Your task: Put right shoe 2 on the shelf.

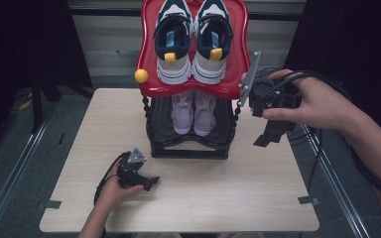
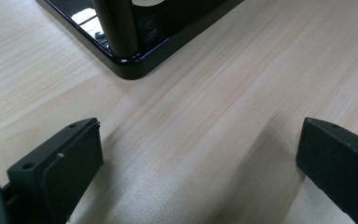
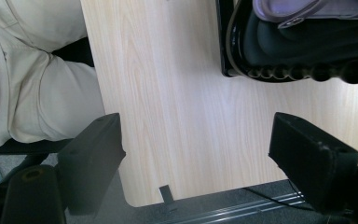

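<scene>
A two-level shoe rack stands at the back of the wooden table (image 1: 218, 188). On its red top tray (image 1: 149, 64) sits a pair of navy and white sneakers (image 1: 193, 34). A pair of lilac sneakers (image 1: 193, 111) sits on the black lower shelf (image 1: 188, 144). My left gripper (image 1: 150, 182) rests low on the table in front of the rack's left corner, open with bare wood between its jaws (image 2: 200, 135). My right gripper (image 1: 272, 135) hangs in the air just right of the rack, pointing down, open and holding nothing (image 3: 196, 126).
The rack's black base corner and post (image 2: 126, 60) lie just ahead of the left jaws. In the right gripper view the lower shelf's edge (image 3: 284, 70) and a lilac shoe (image 3: 307, 11) are close by, with the person's beige trousers (image 3: 23, 70) past the table edge. A yellow knob (image 1: 141, 75) sticks out at the red tray's left.
</scene>
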`<state>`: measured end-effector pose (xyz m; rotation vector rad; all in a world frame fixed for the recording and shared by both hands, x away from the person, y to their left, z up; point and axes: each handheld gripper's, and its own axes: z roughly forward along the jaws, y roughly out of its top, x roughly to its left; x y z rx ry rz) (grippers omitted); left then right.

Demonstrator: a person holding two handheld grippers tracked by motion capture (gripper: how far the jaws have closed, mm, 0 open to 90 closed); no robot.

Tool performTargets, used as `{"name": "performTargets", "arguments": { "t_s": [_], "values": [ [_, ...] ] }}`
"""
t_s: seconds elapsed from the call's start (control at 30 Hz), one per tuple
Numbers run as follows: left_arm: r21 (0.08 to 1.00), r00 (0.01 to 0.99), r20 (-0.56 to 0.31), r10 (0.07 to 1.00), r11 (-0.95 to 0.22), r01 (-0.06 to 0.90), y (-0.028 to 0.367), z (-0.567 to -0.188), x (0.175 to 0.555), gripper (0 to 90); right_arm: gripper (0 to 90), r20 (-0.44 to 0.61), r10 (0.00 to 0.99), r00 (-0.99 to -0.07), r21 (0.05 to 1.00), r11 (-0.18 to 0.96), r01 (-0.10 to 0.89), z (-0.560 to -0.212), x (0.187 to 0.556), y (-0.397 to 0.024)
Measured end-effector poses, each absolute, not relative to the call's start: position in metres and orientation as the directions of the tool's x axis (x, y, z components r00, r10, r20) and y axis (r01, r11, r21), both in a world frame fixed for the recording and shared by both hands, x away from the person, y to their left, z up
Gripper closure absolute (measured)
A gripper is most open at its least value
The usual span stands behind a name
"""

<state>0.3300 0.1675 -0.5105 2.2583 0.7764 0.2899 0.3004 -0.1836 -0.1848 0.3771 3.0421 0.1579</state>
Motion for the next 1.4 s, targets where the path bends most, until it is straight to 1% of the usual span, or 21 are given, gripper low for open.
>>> {"name": "performTargets", "arguments": {
  "t_s": [0.13, 0.3, 0.33, 0.37, 0.53, 0.97, 1.17, 1.3, 1.4],
  "values": [
    [0.697, 0.793, -0.021, 0.608, -0.56, 0.448, 0.167, -0.511, 0.33, 0.1, 16.7, -0.064, 0.236, -0.97, 0.106, 0.968, 0.229, -0.194, 0.299, -0.186],
    [0.697, 0.793, -0.022, 0.608, -0.56, 0.448, 0.168, -0.51, 0.33, 0.1, 16.7, -0.059, 0.245, -0.968, 0.098, 0.966, 0.239, -0.206, 0.297, -0.192],
    [0.697, 0.793, -0.022, 0.608, -0.56, 0.448, 0.168, -0.51, 0.33, 0.1, 16.7, -0.055, 0.259, -0.964, 0.093, 0.963, 0.253, -0.208, 0.296, -0.193],
    [0.697, 0.793, -0.022, 0.608, -0.56, 0.448, 0.168, -0.51, 0.33, 0.1, 16.7, -0.057, 0.248, -0.967, 0.095, 0.966, 0.242, -0.21, 0.297, -0.194],
    [0.697, 0.793, -0.022, 0.608, -0.56, 0.448, 0.168, -0.51, 0.33, 0.1, 16.8, -0.058, 0.256, -0.965, 0.09, 0.964, 0.25, -0.22, 0.297, -0.199],
    [0.7, 0.792, -0.021, 0.611, -0.557, 0.448, 0.167, -0.511, 0.33, 0.1, 17.0, -0.039, 0.274, -0.961, 0.096, 0.958, 0.269, -0.249, 0.299, -0.208],
    [0.7, 0.792, -0.021, 0.61, -0.557, 0.447, 0.167, -0.511, 0.33, 0.1, 17.0, -0.028, 0.286, -0.958, 0.12, 0.952, 0.281, -0.262, 0.301, -0.212],
    [0.7, 0.792, -0.021, 0.61, -0.557, 0.447, 0.167, -0.511, 0.33, 0.1, 16.9, -0.013, 0.302, -0.953, 0.111, 0.948, 0.299, -0.273, 0.302, -0.214],
    [0.7, 0.792, -0.021, 0.611, -0.556, 0.448, 0.167, -0.511, 0.33, 0.1, 16.9, -0.007, 0.306, -0.952, 0.127, 0.945, 0.302, -0.281, 0.304, -0.216]
  ]
}}
